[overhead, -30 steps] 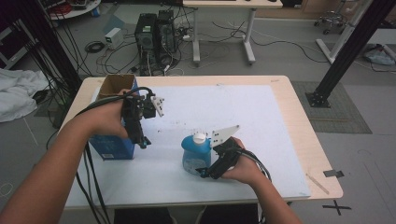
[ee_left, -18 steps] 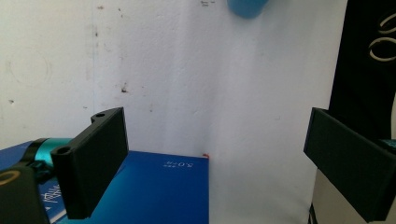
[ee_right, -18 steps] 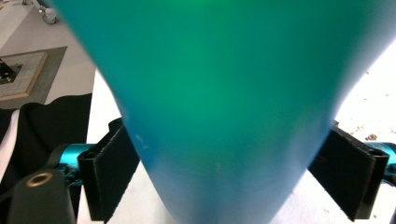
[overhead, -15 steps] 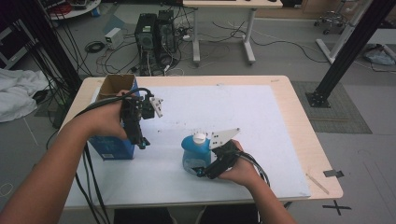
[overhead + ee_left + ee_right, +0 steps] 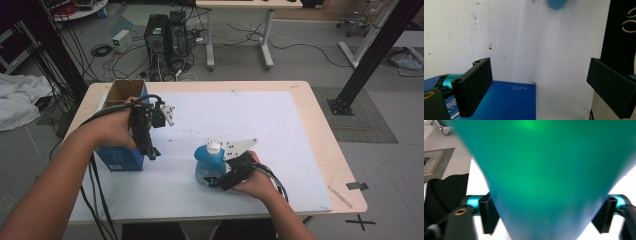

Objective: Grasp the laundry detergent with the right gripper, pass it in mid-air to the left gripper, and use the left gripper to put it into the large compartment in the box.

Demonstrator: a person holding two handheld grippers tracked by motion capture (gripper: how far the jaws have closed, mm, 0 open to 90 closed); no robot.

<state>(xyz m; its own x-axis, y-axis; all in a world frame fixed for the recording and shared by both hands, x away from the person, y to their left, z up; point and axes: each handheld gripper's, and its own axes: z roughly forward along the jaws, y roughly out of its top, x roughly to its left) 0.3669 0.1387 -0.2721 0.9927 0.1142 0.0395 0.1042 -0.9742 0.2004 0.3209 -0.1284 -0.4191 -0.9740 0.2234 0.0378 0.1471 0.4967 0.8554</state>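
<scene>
On the white mat, the right gripper (image 5: 216,179) clamps the blue bottle (image 5: 209,162); the left gripper (image 5: 150,150), jaws apart, could knock the blue box (image 5: 120,155).

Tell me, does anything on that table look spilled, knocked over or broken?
Nothing stands out. The blue bottle stands upright with its white cap on, clamped by the right gripper. The blue box stands open-topped near the table's left edge, with the left gripper open beside it. The white mat shows only small dark specks, no spill.
</scene>
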